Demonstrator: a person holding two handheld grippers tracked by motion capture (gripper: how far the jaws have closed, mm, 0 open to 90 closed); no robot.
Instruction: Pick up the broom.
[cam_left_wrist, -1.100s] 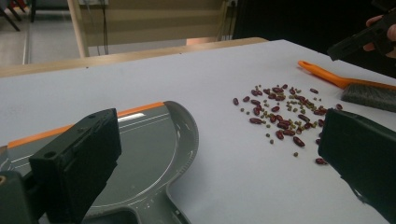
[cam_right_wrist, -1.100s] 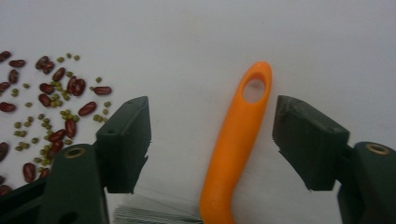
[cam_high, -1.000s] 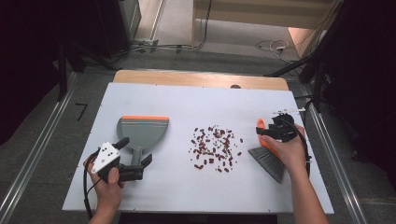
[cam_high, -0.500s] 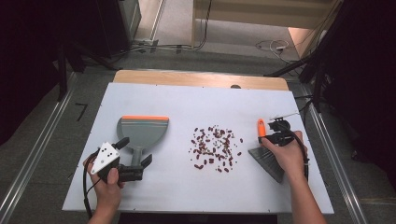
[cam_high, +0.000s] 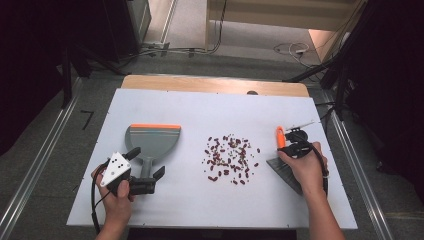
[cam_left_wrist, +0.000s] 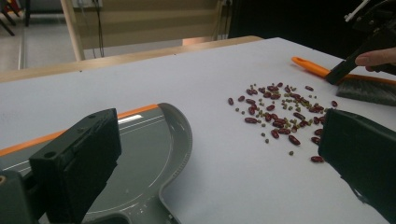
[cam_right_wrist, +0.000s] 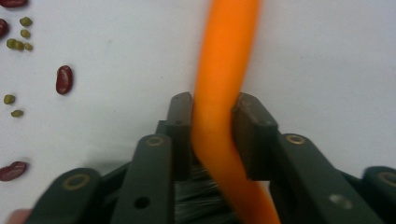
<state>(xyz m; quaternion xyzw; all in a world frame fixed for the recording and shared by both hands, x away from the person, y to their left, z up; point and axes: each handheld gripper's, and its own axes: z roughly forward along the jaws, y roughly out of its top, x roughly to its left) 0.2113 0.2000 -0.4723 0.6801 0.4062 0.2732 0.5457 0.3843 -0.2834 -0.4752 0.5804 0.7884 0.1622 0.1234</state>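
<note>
The small grey-bristled brush with a slim orange plastic handle (cam_high: 281, 150), lying right of the scattered beans (cam_high: 231, 158), is looking light and stiff, the right gripper (cam_right_wrist: 212, 109) clamping its handle while the left gripper (cam_high: 145, 170) is gaping beside the grey dustpan (cam_high: 152, 140).

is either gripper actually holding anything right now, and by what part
The right gripper is shut on the brush, clamping its orange handle. The left gripper holds nothing: its jaws stand open on either side of the dustpan handle.
</note>
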